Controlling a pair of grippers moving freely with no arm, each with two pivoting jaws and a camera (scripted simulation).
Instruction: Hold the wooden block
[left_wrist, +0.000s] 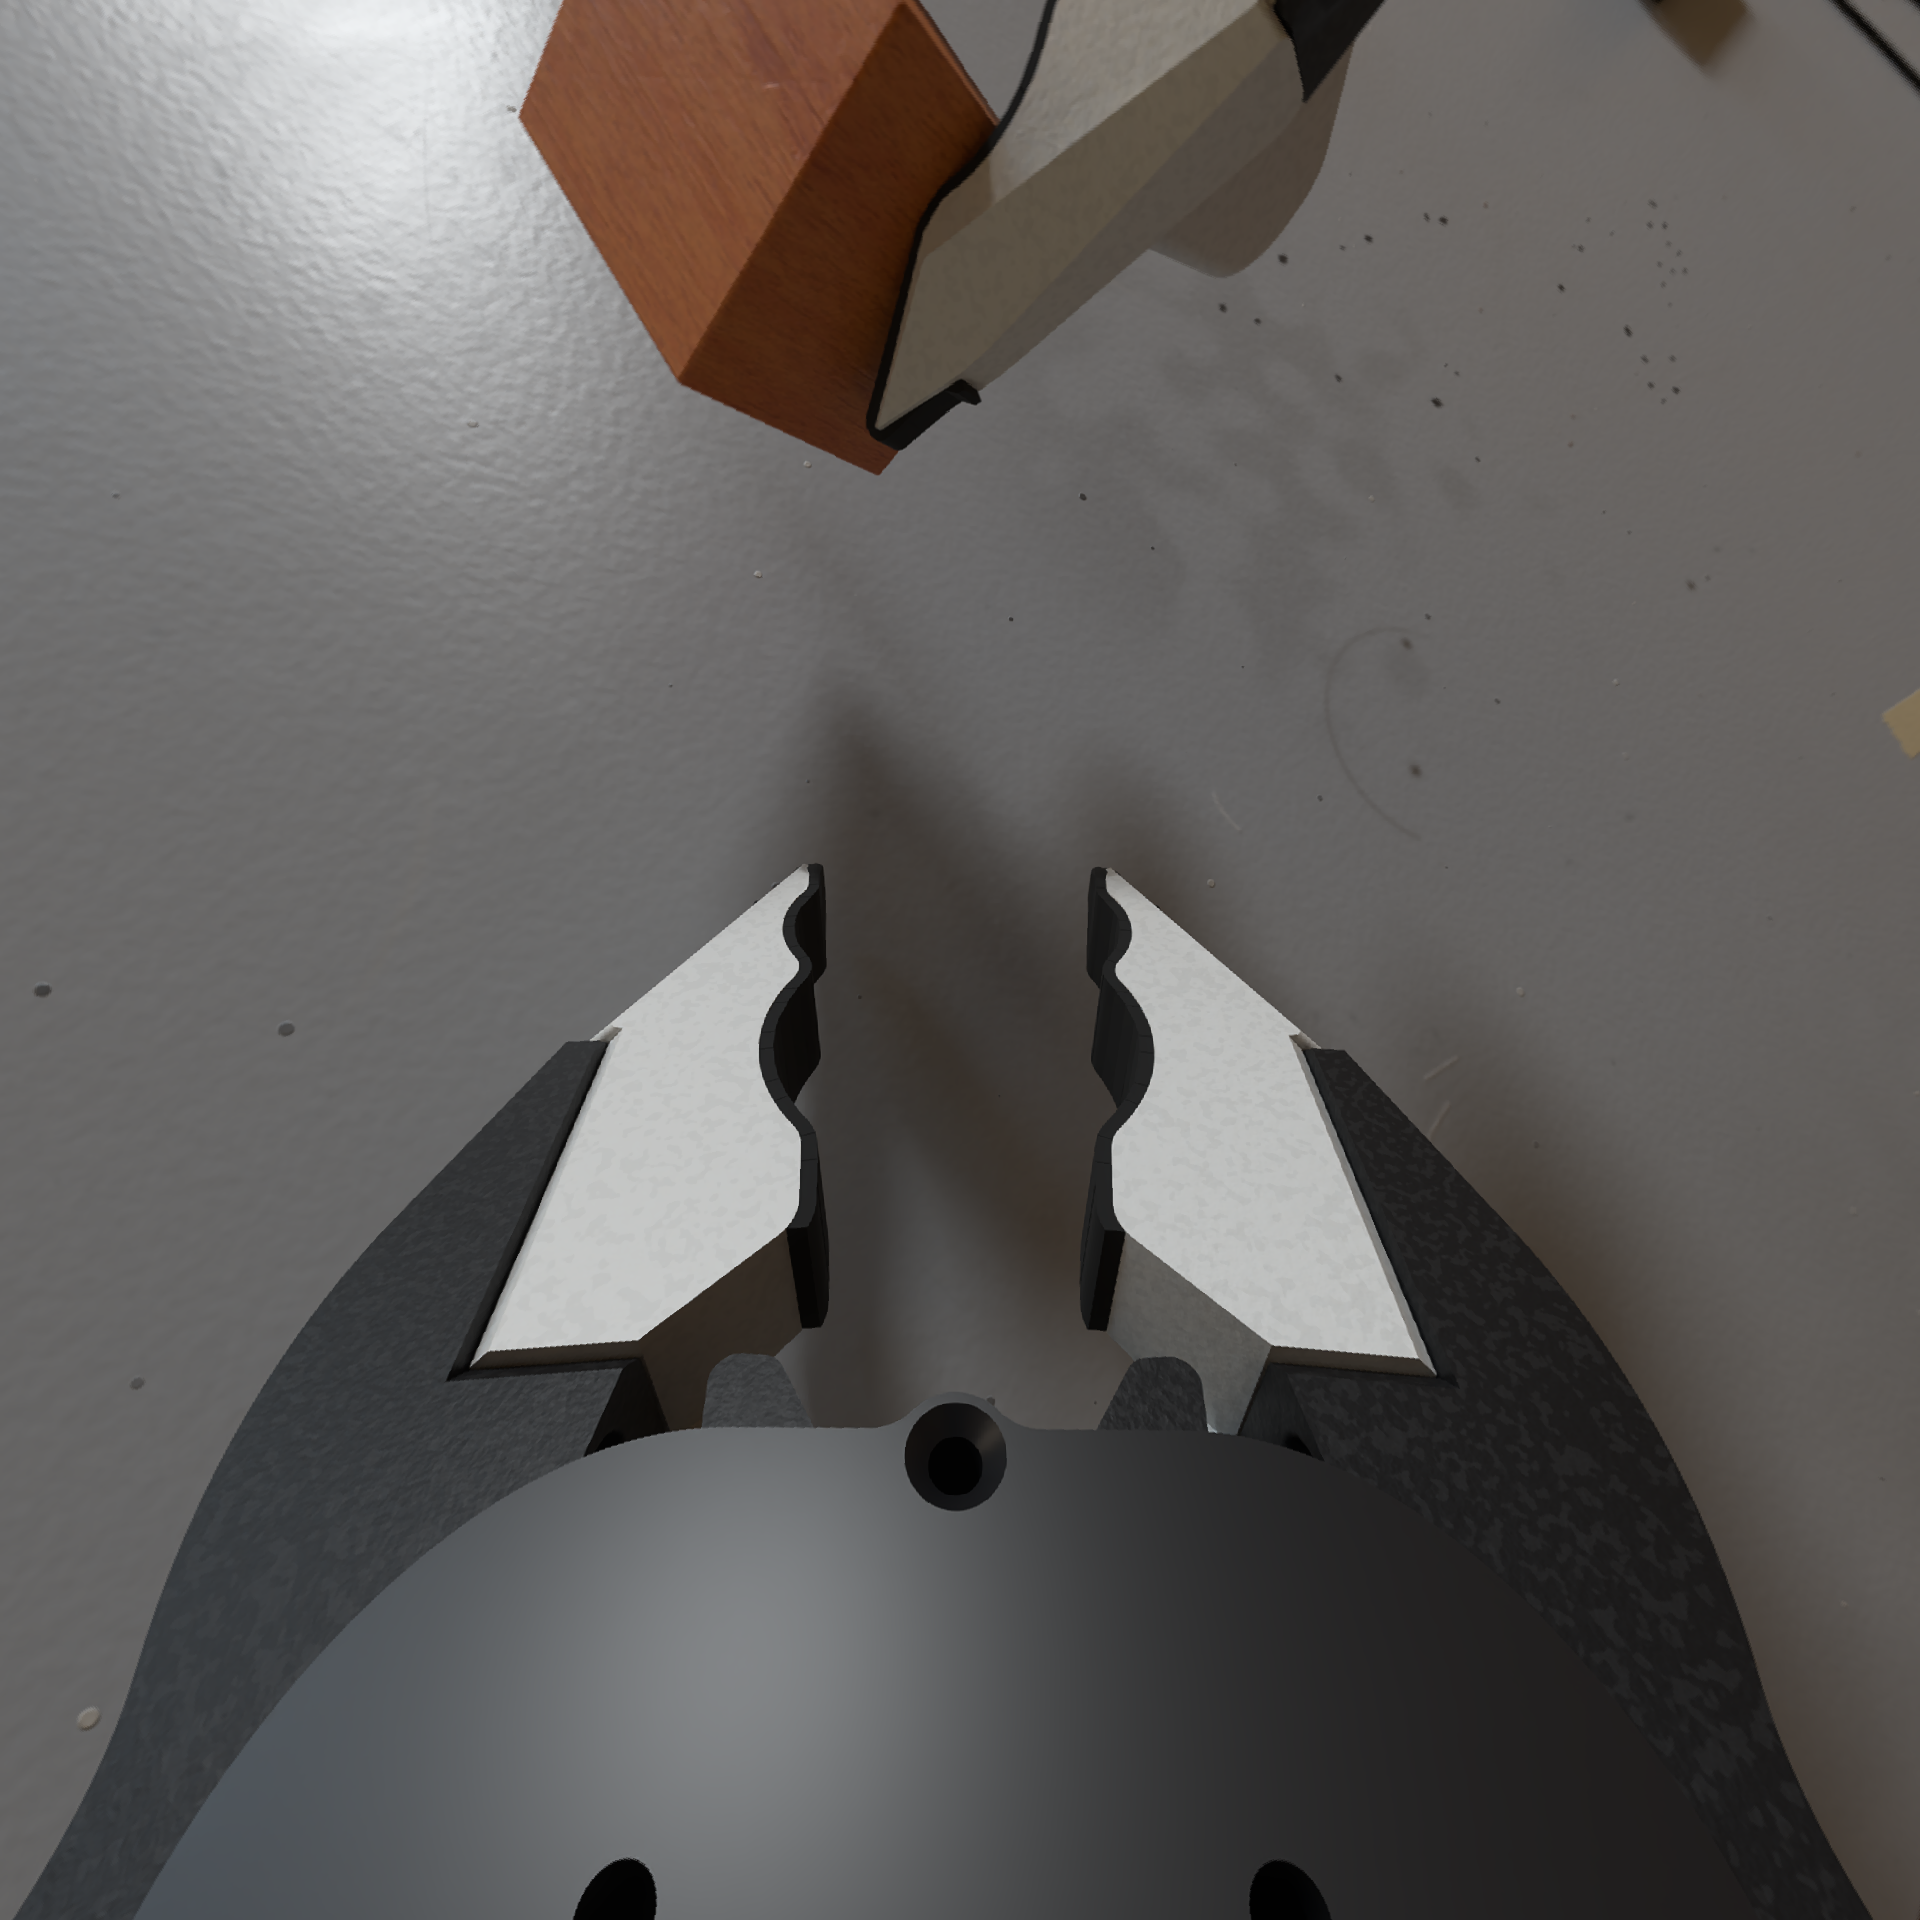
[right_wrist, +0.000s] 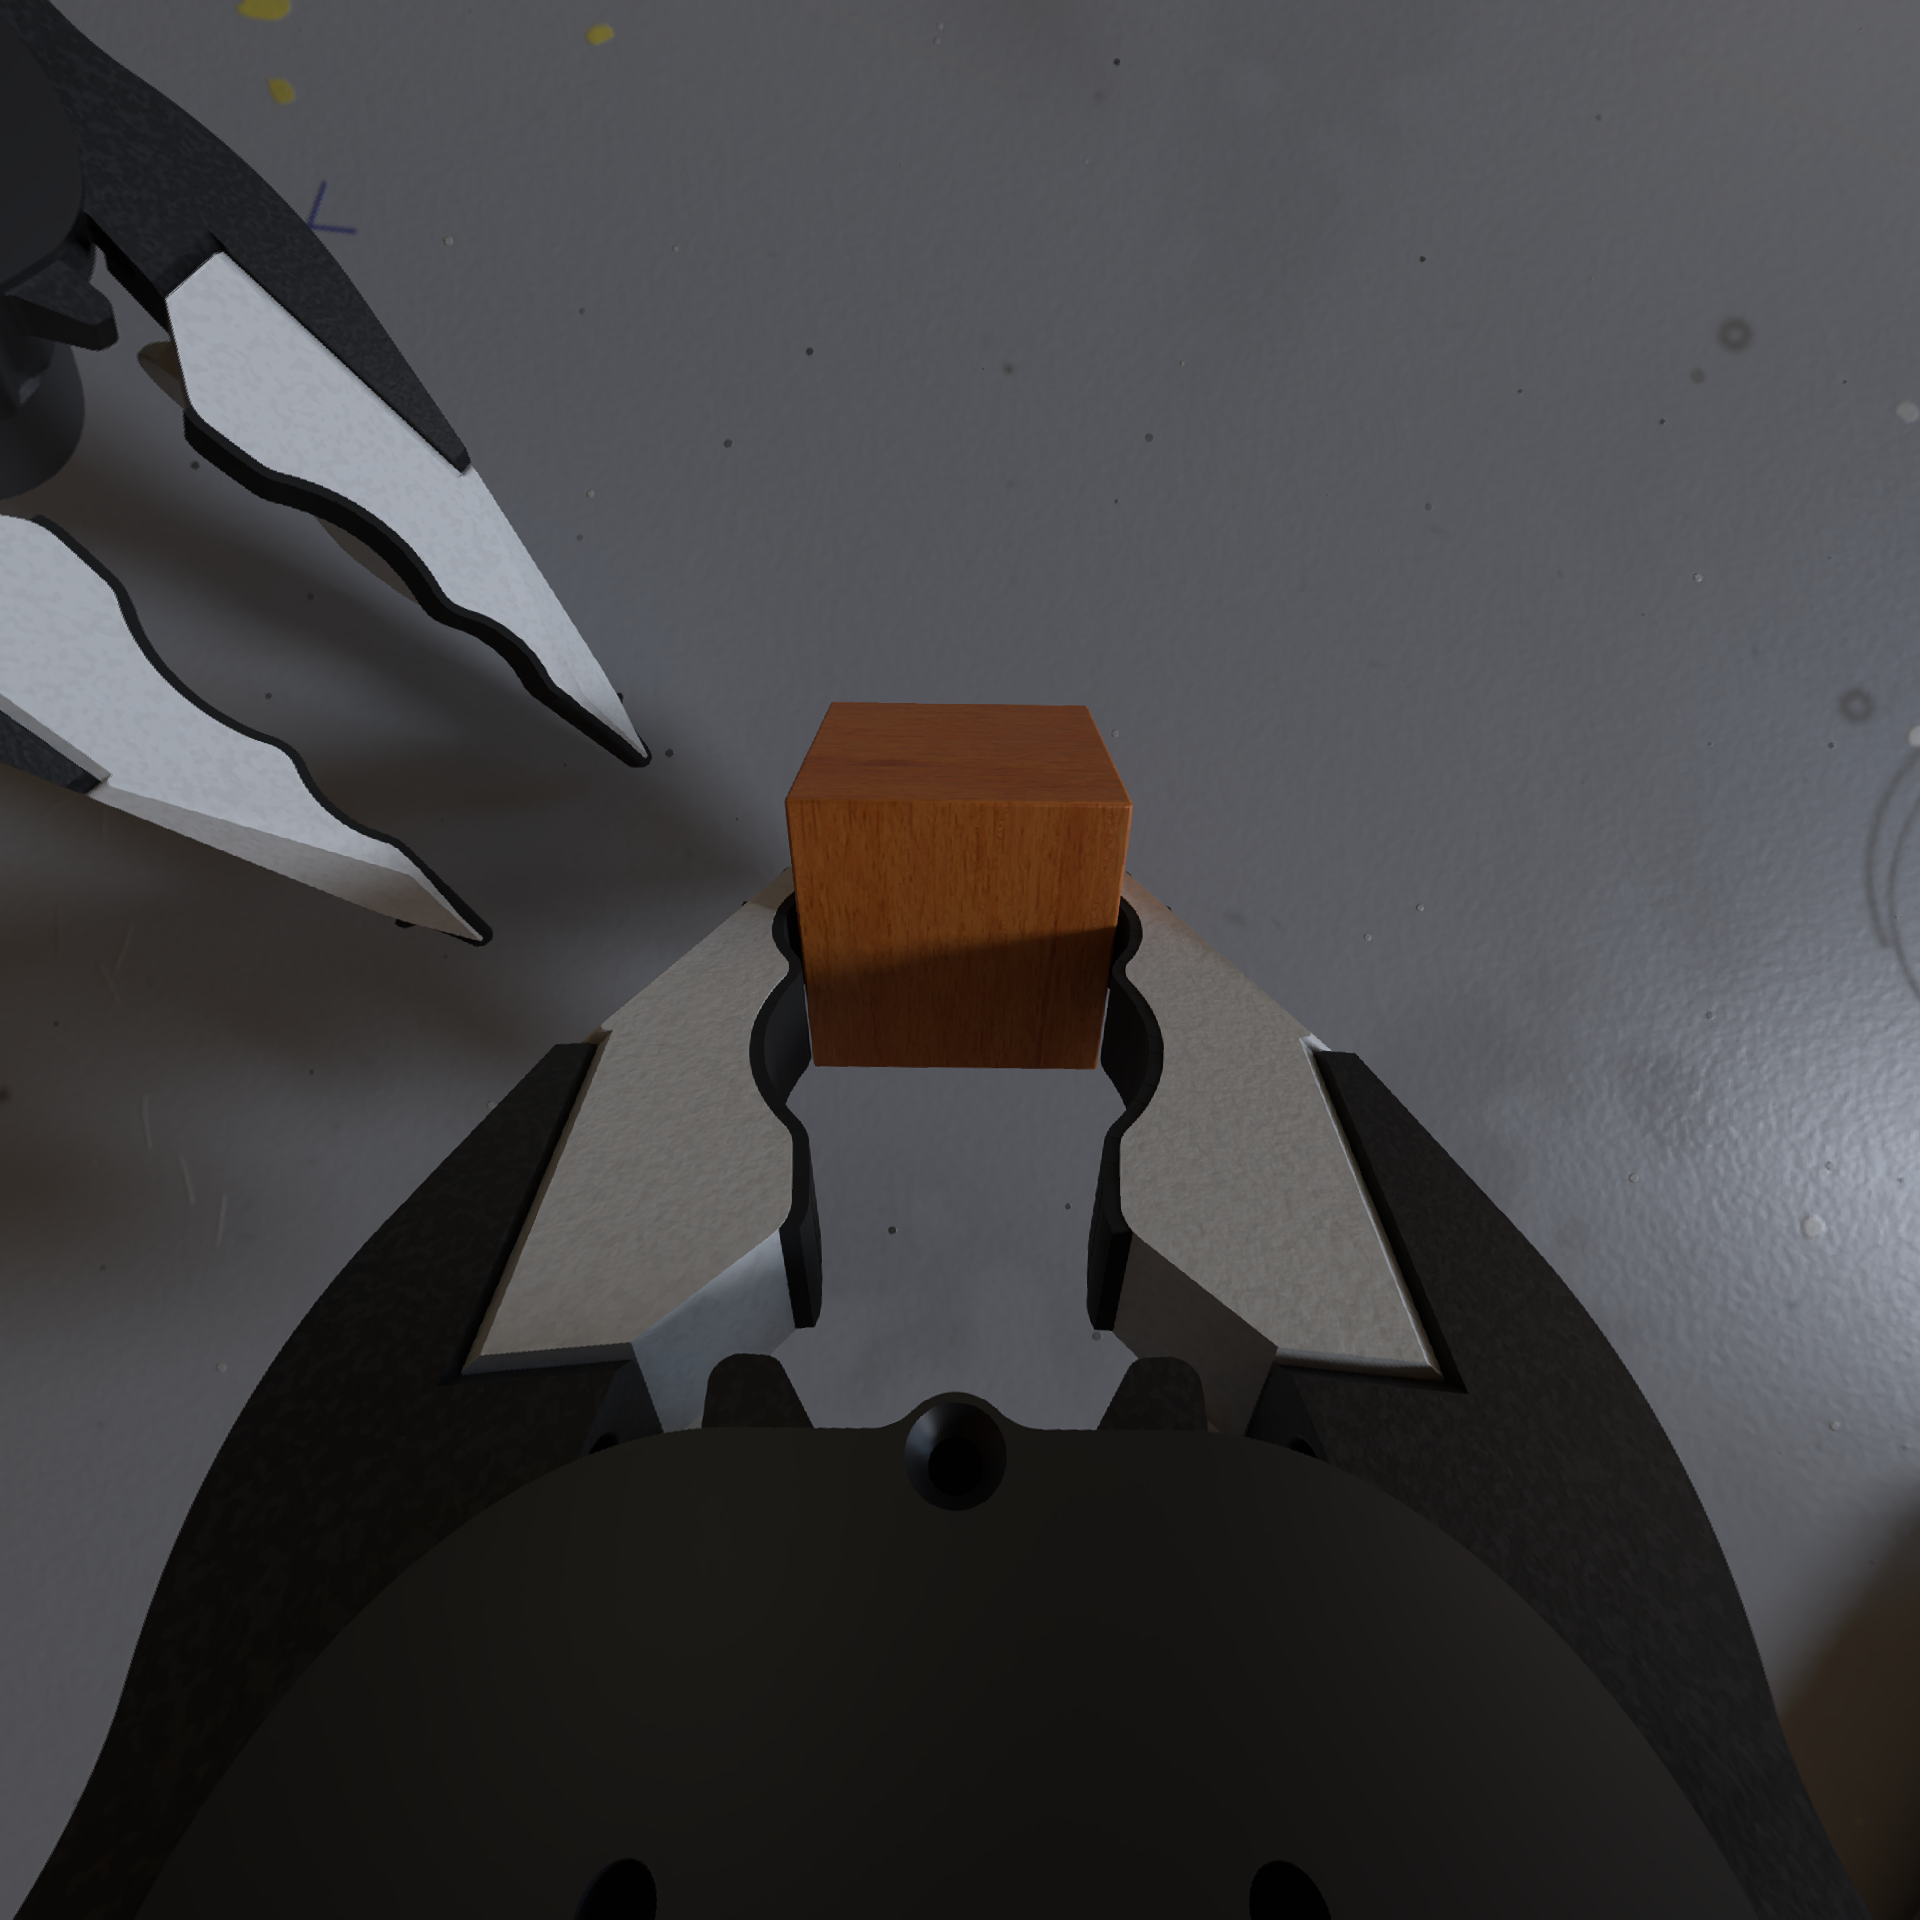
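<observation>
The wooden block (right_wrist: 956, 894) is a reddish-brown cube. In the right wrist view it sits between the tips of my right gripper (right_wrist: 956, 914), whose jaws press on its two sides. In the left wrist view the block (left_wrist: 748, 208) shows at the top, with one finger of the right gripper (left_wrist: 1039, 239) against its side. My left gripper (left_wrist: 956, 883) is open and empty, some way short of the block. It also shows at the left of the right wrist view (right_wrist: 561, 842), its tips spread beside the block and apart from it.
A grey, speckled surface (left_wrist: 416, 623) lies beneath both grippers. A scrap of tan tape (left_wrist: 1907, 717) lies at the right edge of the left wrist view. Small yellow flecks (right_wrist: 275, 88) show at the top left of the right wrist view.
</observation>
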